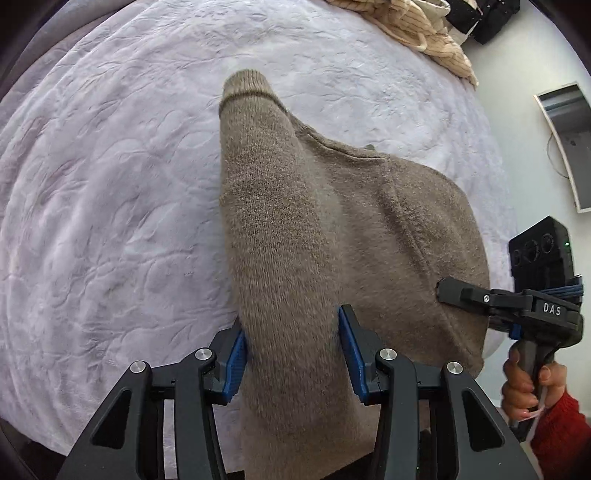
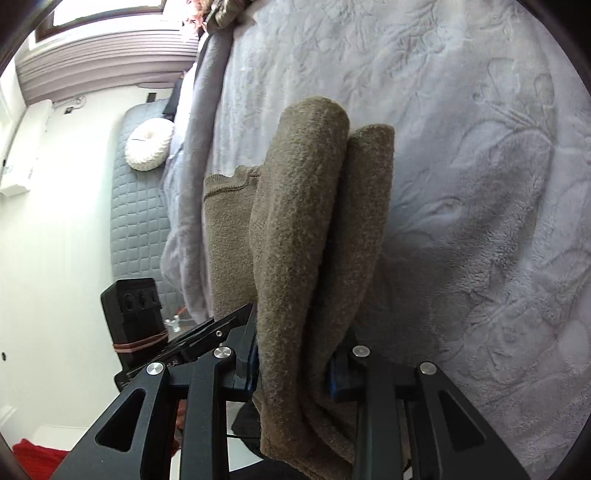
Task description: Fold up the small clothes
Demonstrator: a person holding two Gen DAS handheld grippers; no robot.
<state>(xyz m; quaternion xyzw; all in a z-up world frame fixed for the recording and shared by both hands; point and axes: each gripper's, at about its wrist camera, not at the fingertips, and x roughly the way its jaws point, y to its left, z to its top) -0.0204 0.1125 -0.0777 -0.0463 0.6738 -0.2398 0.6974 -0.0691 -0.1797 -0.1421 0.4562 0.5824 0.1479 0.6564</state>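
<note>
A brown knit sweater (image 1: 388, 229) lies on the pale lilac bedspread (image 1: 110, 221), with one sleeve folded over its body. My left gripper (image 1: 293, 350) stands open with the thick sleeve fold between its blue pads (image 1: 236, 363); the jaws are wide apart and I cannot tell if they press it. My right gripper (image 2: 293, 363) holds bunched layers of the same sweater (image 2: 306, 229) between its jaws, lifted above the bed. It shows in the left wrist view (image 1: 458, 291) at the sweater's right edge.
A cream knit garment (image 1: 424, 29) lies at the far edge of the bed. The bed's right edge is close to a wall and a framed mirror (image 1: 569, 144). A quilted headboard (image 2: 136, 192) and a round white cushion (image 2: 147, 144) show in the right wrist view.
</note>
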